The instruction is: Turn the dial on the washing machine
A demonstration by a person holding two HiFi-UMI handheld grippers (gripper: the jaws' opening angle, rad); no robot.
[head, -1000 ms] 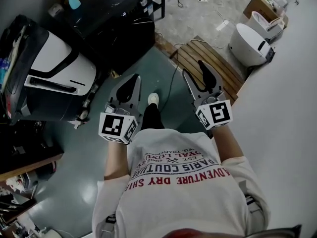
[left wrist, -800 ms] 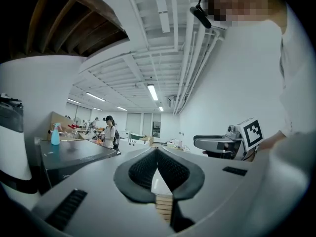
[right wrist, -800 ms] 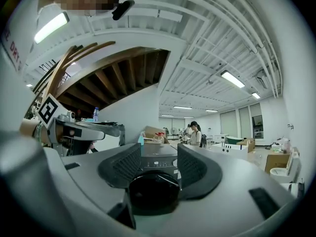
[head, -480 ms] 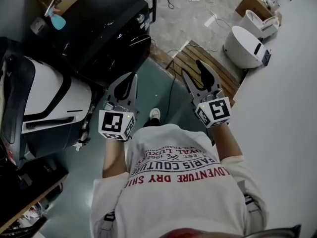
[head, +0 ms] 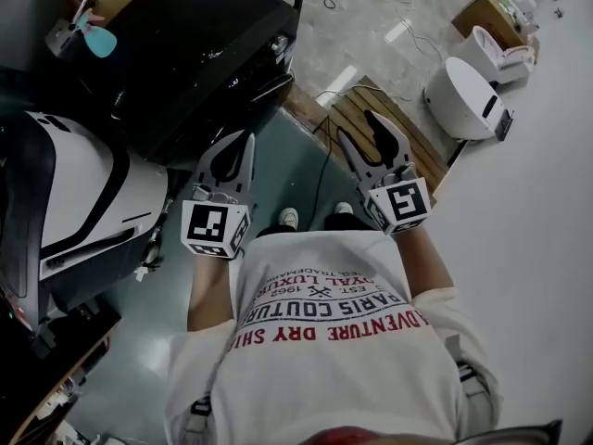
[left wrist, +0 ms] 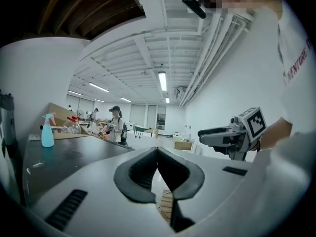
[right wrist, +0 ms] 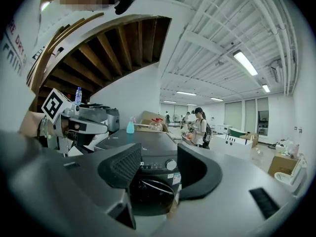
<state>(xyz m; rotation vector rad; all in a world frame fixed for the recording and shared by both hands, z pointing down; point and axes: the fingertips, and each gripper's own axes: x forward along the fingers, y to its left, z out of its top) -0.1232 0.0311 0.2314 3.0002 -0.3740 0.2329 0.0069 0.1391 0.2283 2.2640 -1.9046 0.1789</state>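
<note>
A black front-loading washing machine (head: 185,54) stands ahead on the left of the head view, with its round silver dial (head: 279,44) near the top right corner of its front. In the right gripper view the dial (right wrist: 171,165) shows between the jaws, still some way off, above the round door (right wrist: 148,191). My right gripper (head: 366,130) is held in the air, open, with nothing between its fingers. My left gripper (head: 233,151) is beside it, shut on nothing, its pads (left wrist: 148,169) touching at the tip.
A white and black appliance (head: 74,202) stands left of the washer. A blue spray bottle (head: 93,40) sits on the washer's top. A wooden pallet (head: 371,109) and a cable lie on the floor ahead. A white round unit (head: 468,95) stands at the right. People (right wrist: 200,125) stand far off.
The washing machine has come nearer and fills more of the upper left. Both grippers keep the same pose in front of the person; a second foot now shows.
</note>
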